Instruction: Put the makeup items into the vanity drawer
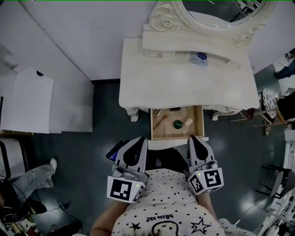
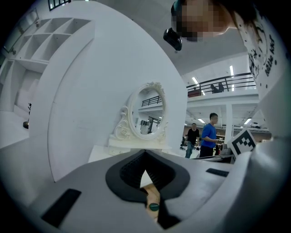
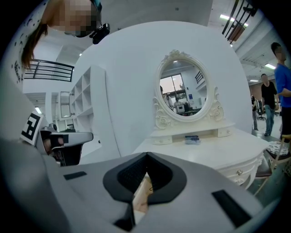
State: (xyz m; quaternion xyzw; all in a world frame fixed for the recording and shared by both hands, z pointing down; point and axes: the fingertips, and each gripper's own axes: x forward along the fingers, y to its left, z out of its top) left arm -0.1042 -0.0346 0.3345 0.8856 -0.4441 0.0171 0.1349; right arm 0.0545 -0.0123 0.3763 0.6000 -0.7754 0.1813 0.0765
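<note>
The makeup items lie in the open drawer [image 1: 168, 132], just ahead of both gripper tips. A green round-capped piece [image 1: 178, 123] sits ahead of the gap between the two grippers. A cream jar [image 1: 188, 121] is just beside it, on the right gripper's side. A slim stick [image 1: 160, 122] lies tilted ahead of the left gripper. A small dark item [image 1: 174, 109] rests farther off, at the drawer's back.

The left gripper [image 1: 144, 140] is empty, its jaws pressed together; through the slit behind their tips the left gripper view shows only drawer wood and the green cap. The right gripper [image 1: 193, 138] is likewise pressed together on nothing. Both hang close to the person's dotted shirt [image 1: 161, 193], tips near the drawer's white front; whether they touch it cannot be told.

Beyond the drawer, farther ahead of the grippers, spreads the vanity's pale surface [image 1: 184, 87]. A small blue-and-white box [image 1: 199, 57] sits on its low shelf, ahead and to the right gripper's side. The carved oval mirror [image 1: 221, 11] stands behind that. Off to the left gripper's outer side, someone's leg [image 1: 39, 175] rests on the dark floor [image 1: 101, 120].
</note>
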